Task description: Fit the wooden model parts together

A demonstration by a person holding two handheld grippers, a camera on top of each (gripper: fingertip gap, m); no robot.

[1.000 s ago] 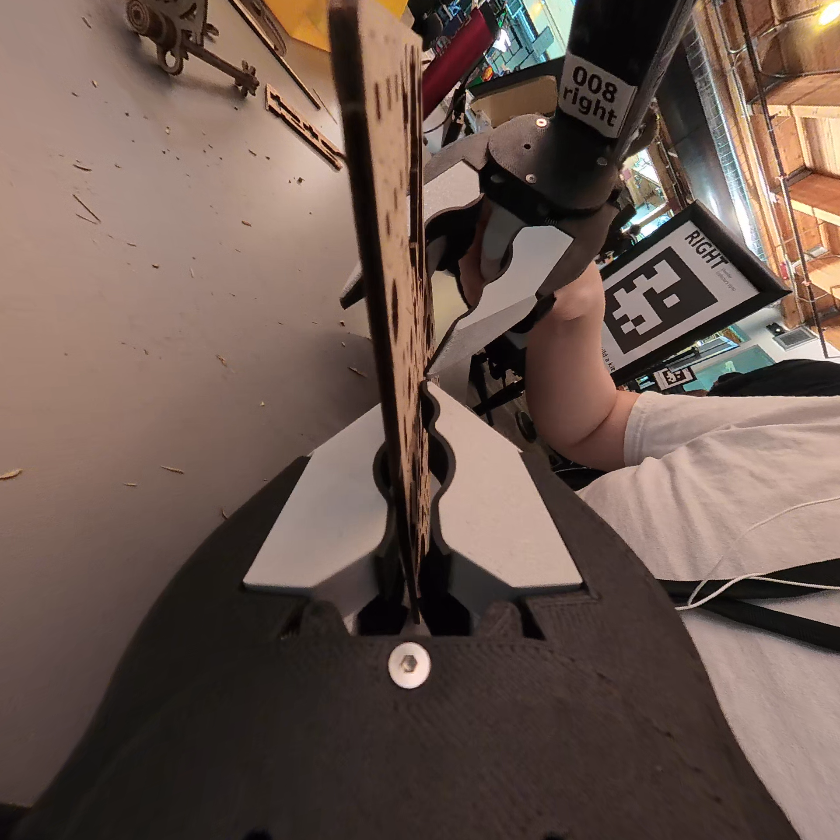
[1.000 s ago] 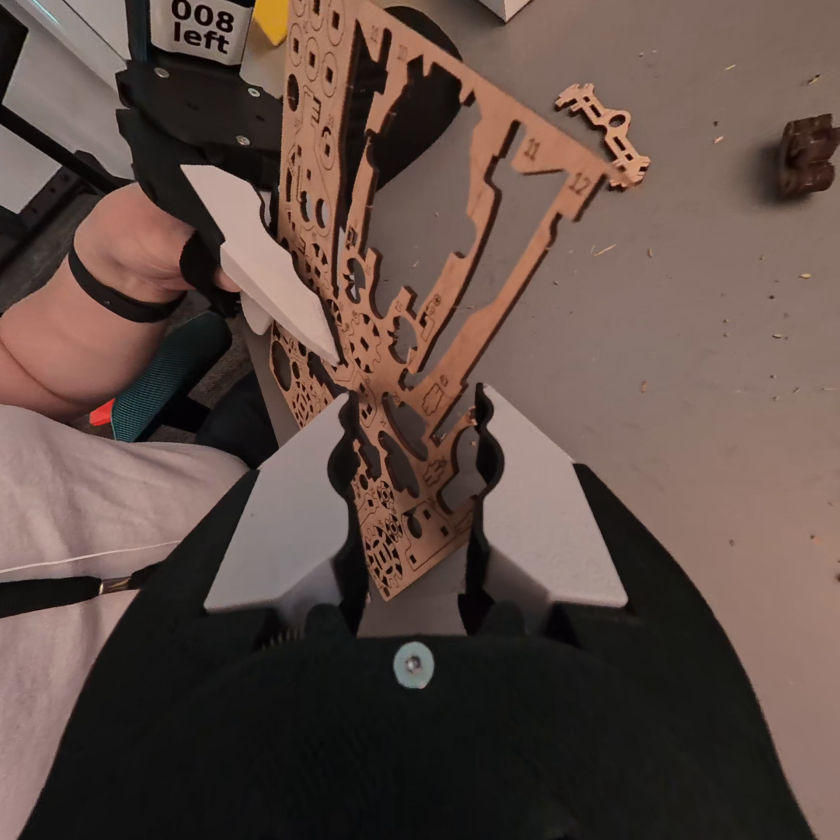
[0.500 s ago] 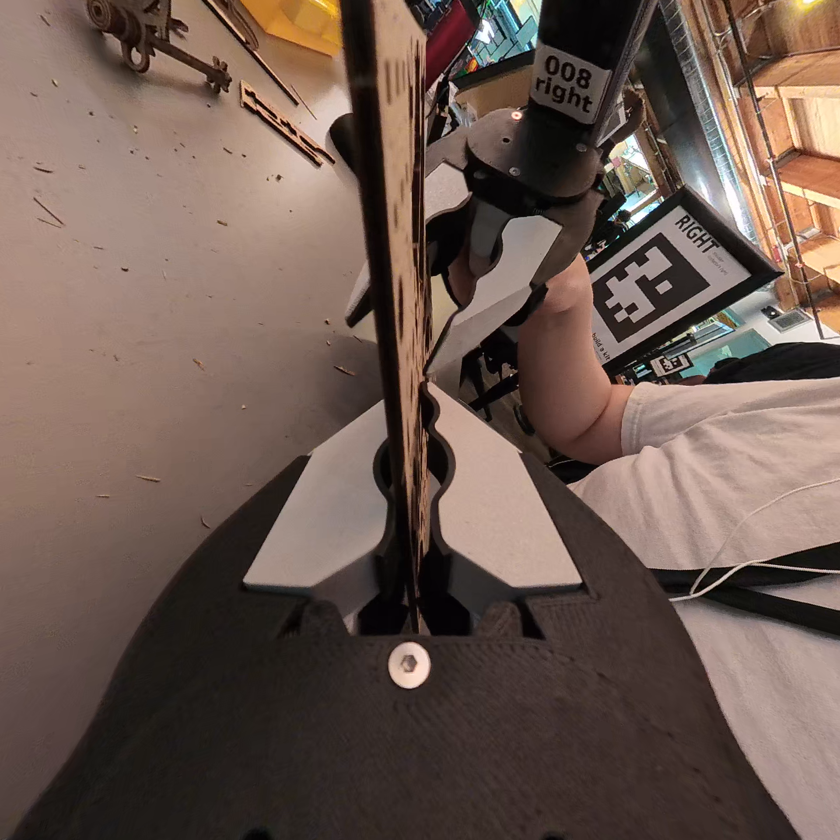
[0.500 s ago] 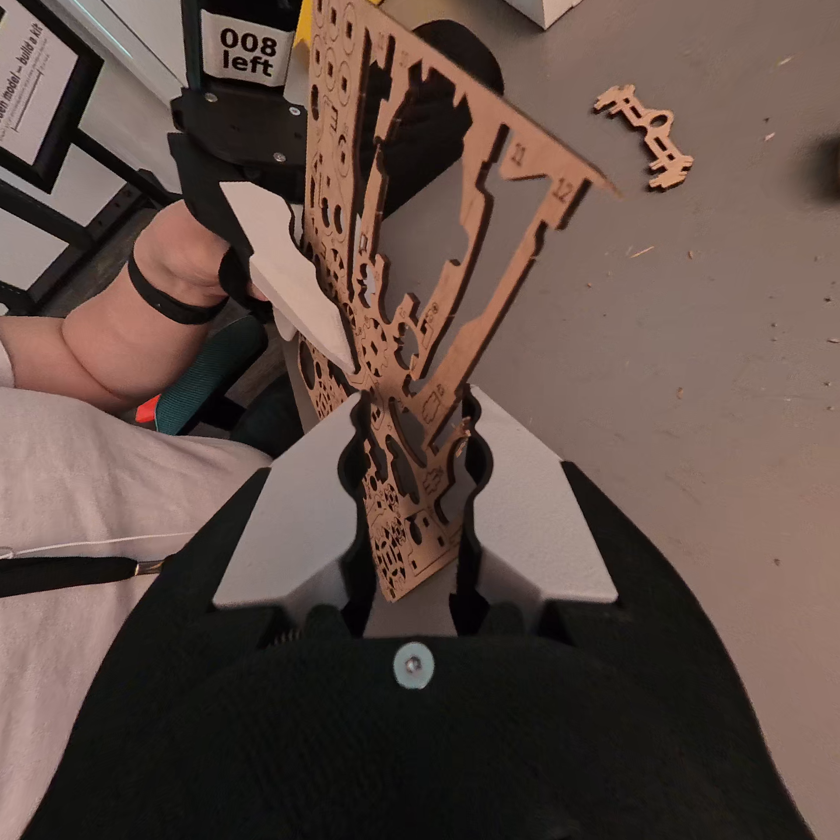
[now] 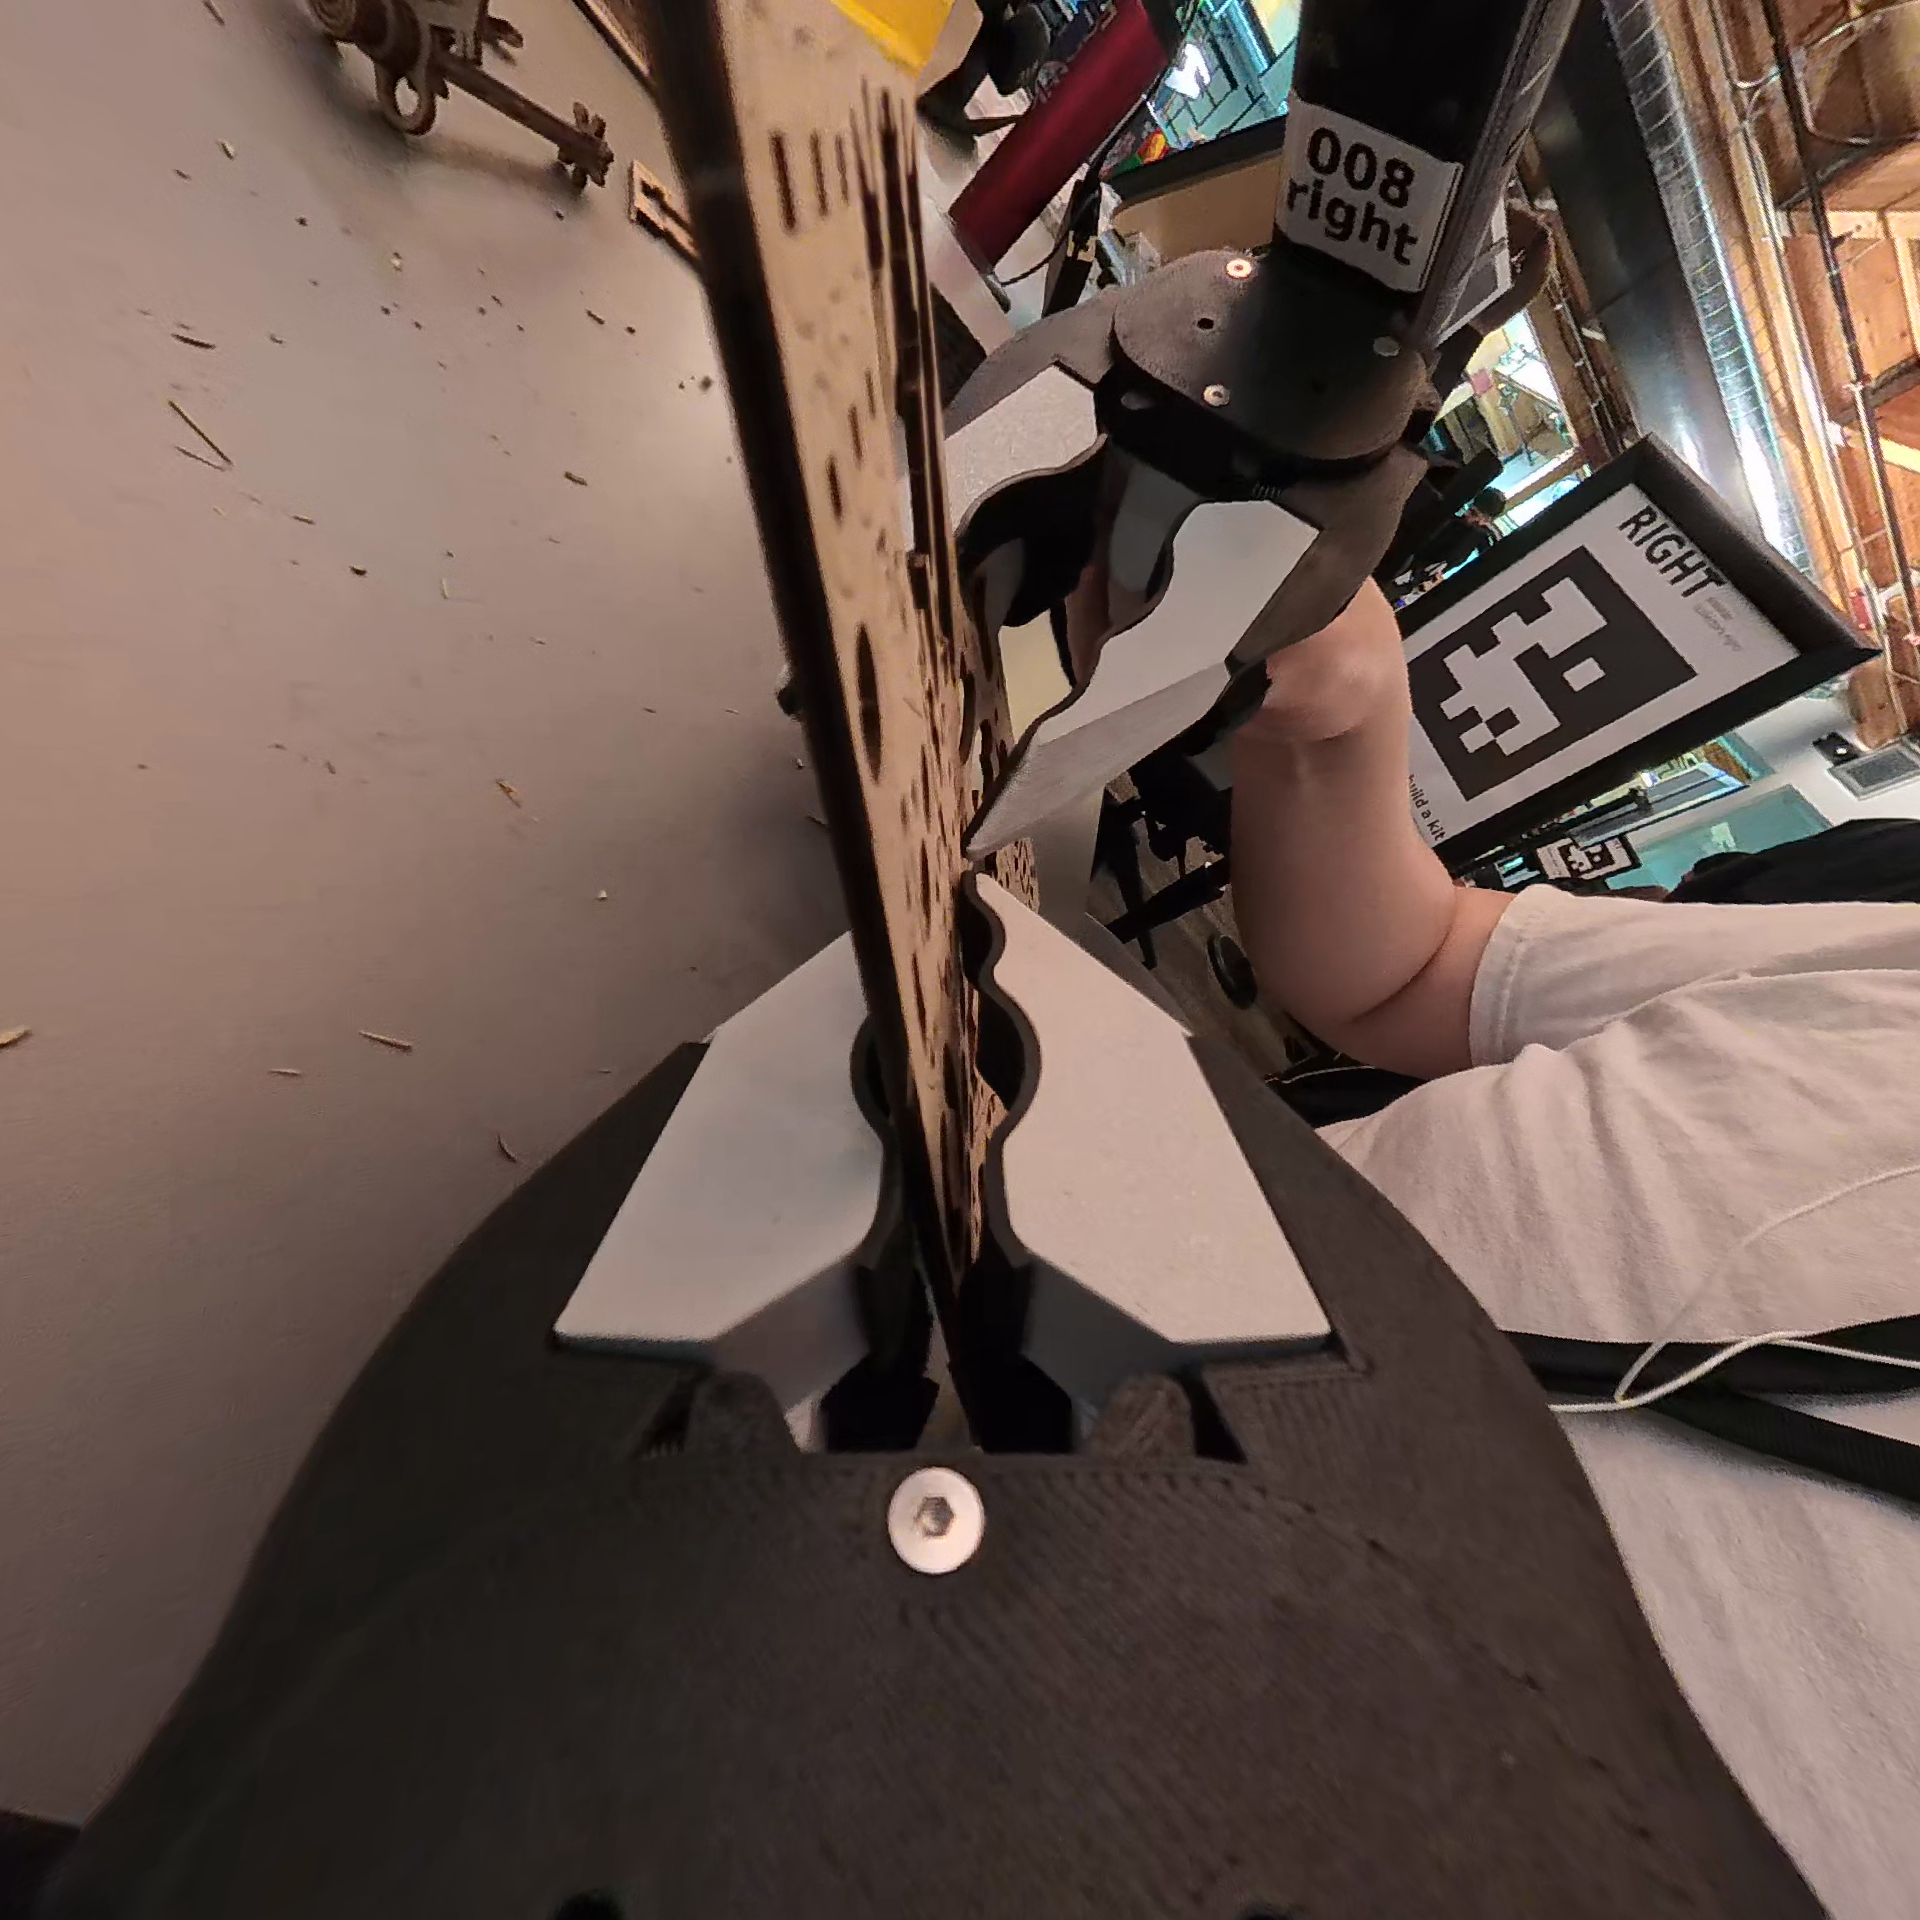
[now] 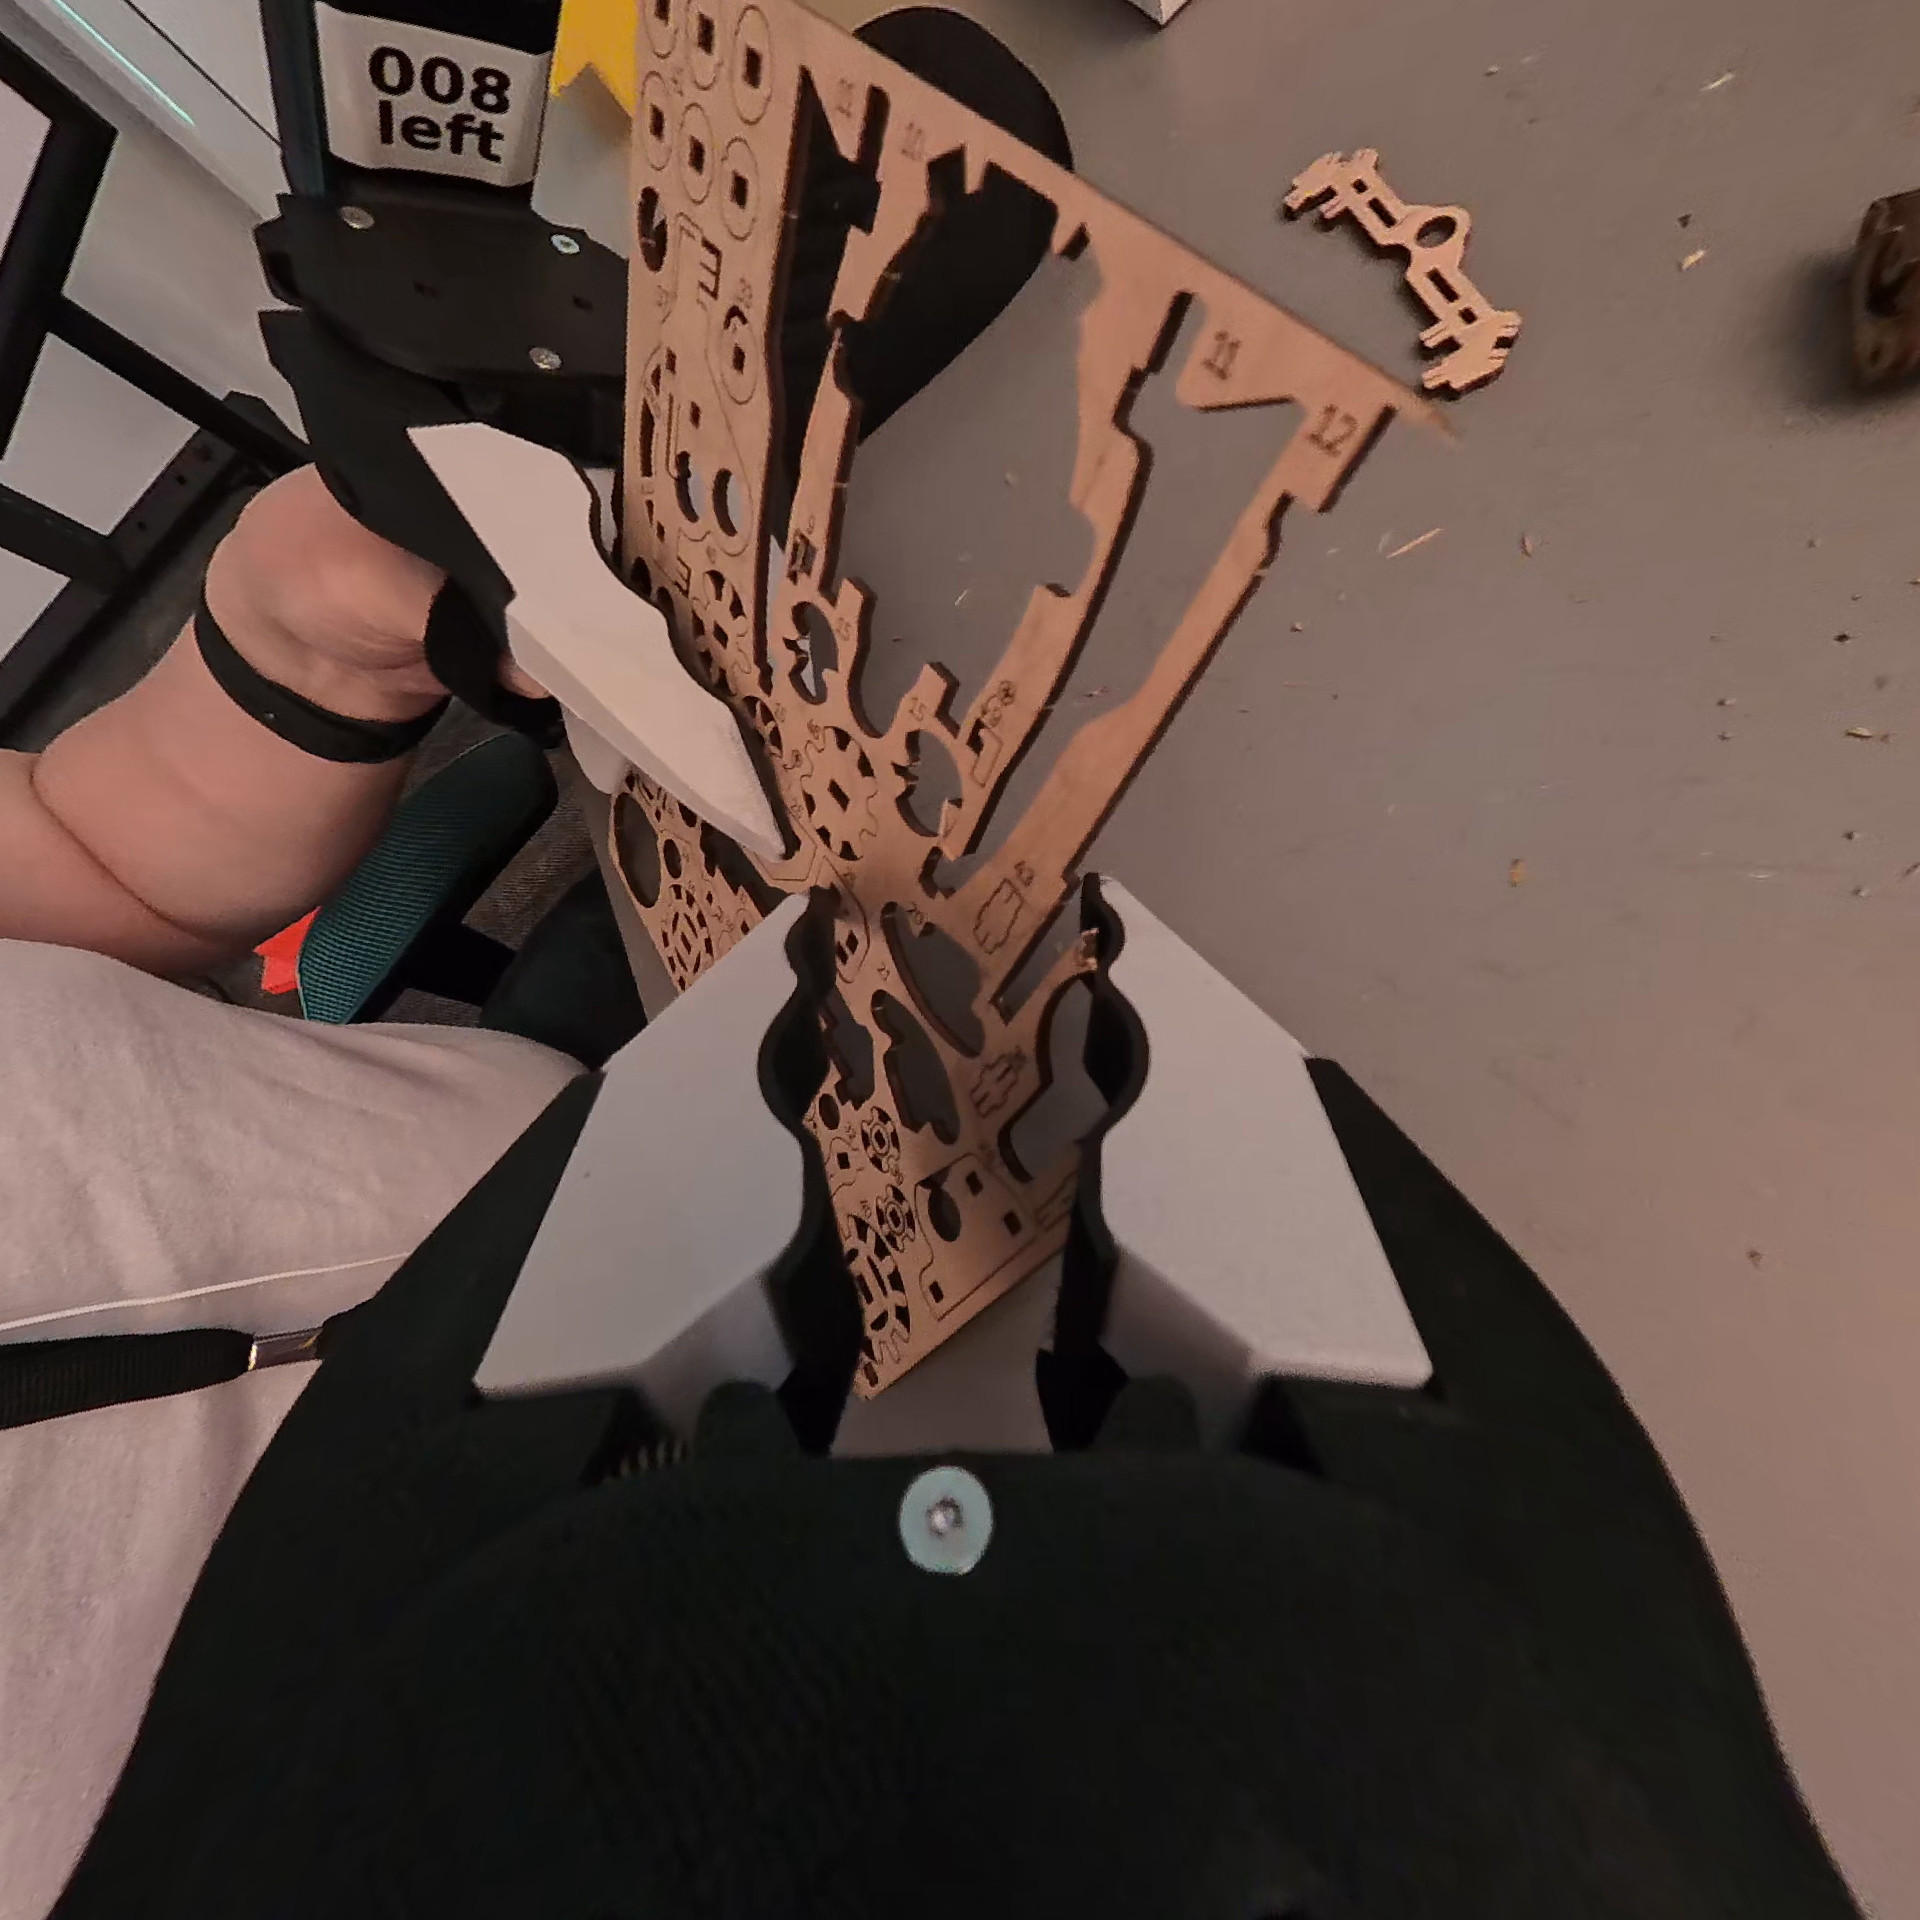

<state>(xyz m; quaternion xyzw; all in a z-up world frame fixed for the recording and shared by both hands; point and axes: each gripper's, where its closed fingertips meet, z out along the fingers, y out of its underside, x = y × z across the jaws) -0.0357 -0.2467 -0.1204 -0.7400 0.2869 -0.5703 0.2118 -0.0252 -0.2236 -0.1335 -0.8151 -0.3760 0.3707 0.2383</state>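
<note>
While the left gripper is clamped flat on the lower part of the wooden sheet, our right gripper stands partly open, its pale fingers either side of the sheet's near corner; we cannot tell whether either one presses on it. From the left wrist view the sheet runs edge-on straight out from between the fingers; from the right wrist view it rises ahead and to the left, face toward us, held up off the bench.

We judge the sheet light, thin and fairly stiff, but fragile. It is laser-cut ply with dark scorched edges, dense with small gears, discs and slotted tabs, and the upper half is mostly empty outline joined by narrow strips that would snap under a twist. The safer hold is the solid, uncut stretch low down near the left gripper, with any push on a piece kept small and backed close by.

Farther out on the matte grey bench, ahead and to the right, lies a loose notched part among splinters and wood crumbs. Beyond the left gripper, at the far left, sits a darker assembled piece with a shaft and small gears.
</note>
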